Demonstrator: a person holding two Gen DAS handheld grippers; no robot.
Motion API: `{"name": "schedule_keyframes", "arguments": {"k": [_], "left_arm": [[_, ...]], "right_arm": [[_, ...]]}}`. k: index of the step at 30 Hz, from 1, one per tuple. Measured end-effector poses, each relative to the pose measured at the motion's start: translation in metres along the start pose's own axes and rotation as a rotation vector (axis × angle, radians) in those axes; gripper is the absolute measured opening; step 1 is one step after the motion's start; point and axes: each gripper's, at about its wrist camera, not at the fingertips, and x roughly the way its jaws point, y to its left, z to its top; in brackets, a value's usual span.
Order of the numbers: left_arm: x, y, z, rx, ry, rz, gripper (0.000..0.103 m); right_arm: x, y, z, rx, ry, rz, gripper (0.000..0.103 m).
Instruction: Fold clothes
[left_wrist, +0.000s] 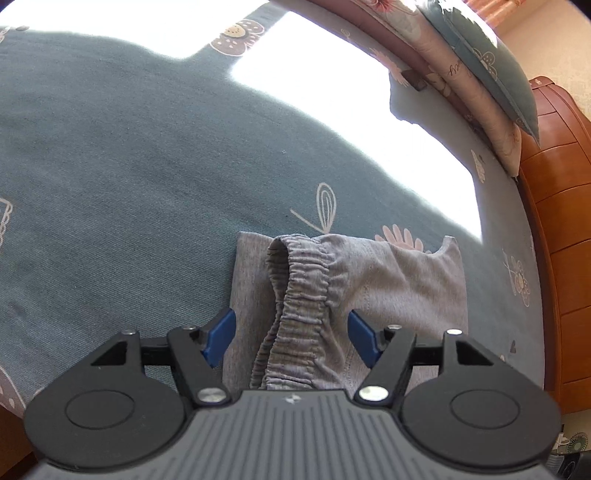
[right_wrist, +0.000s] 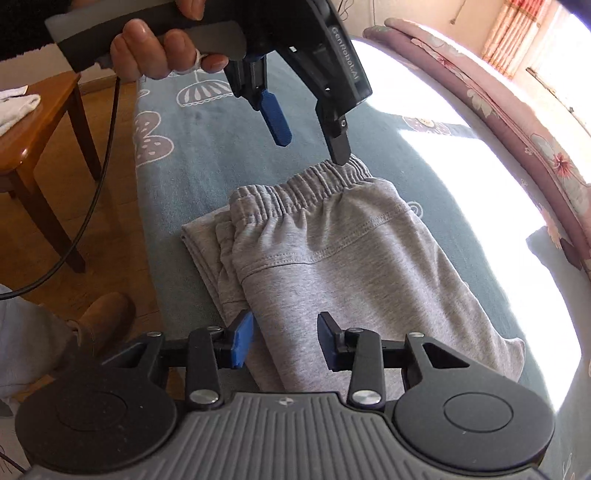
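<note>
while left tongs (right_wrist: 312, 142) gape, grey sweatpants (right_wrist: 332, 258) hide their folded legs.

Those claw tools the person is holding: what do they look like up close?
Each claw is black plastic with silver screws, round side discs and a ribbed grey body. The right claw and the left claw have blue ridged pads. The left one has white lettering, a grey-and-black handle and a trailing black cable. The hand shows a black sleeve.

Blown-out window sunlight across the bedspread (left_wrist: 110, 155), fisheye-bent edges, sharp focus.
</note>
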Motion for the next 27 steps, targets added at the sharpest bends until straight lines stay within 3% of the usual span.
{"name": "schedule_keyframes", "arguments": {"k": [2,4,5,8,12,14,17,19,23,27], "left_arm": [[-0.003,0.002,-0.005,-0.016,0.015,-0.015,0.068],[-0.003,0.002,-0.012,-0.014,0.025,-0.009,0.068],[-0.003,0.002,-0.014,-0.018,0.031,-0.015,0.068],[-0.004,0.002,-0.02,-0.037,0.046,-0.045,0.068],[-0.002,0.004,-0.025,-0.039,0.048,-0.044,0.068],[0.004,0.005,-0.025,-0.049,0.059,-0.036,0.068],[0.007,0.0,-0.024,-0.028,0.053,-0.017,0.068],[0.004,-0.008,-0.021,0.027,0.028,-0.015,0.068],[0.005,-0.03,-0.014,0.14,-0.012,-0.06,0.068],[0.021,-0.062,-0.012,0.239,-0.036,-0.18,0.068]], "right_arm": [[0.013,0.013,0.002,-0.106,0.005,-0.025,0.043],[0.022,0.024,0.0,-0.221,0.014,-0.055,0.018],[0.02,0.024,0.001,-0.254,0.009,-0.054,0.011],[-0.004,0.008,0.01,-0.196,-0.015,-0.025,0.006],[-0.017,0.0,0.011,-0.191,-0.004,0.018,0.007],[0.001,0.007,0.007,-0.193,0.03,0.052,0.01],[0.028,0.028,0.003,-0.251,0.074,0.058,0.039],[0.026,0.041,0.003,-0.307,0.056,0.026,0.041],[-0.005,0.028,0.003,-0.177,0.033,0.048,0.042],[-0.023,0.0,-0.01,0.023,0.072,0.013,0.042]]}}
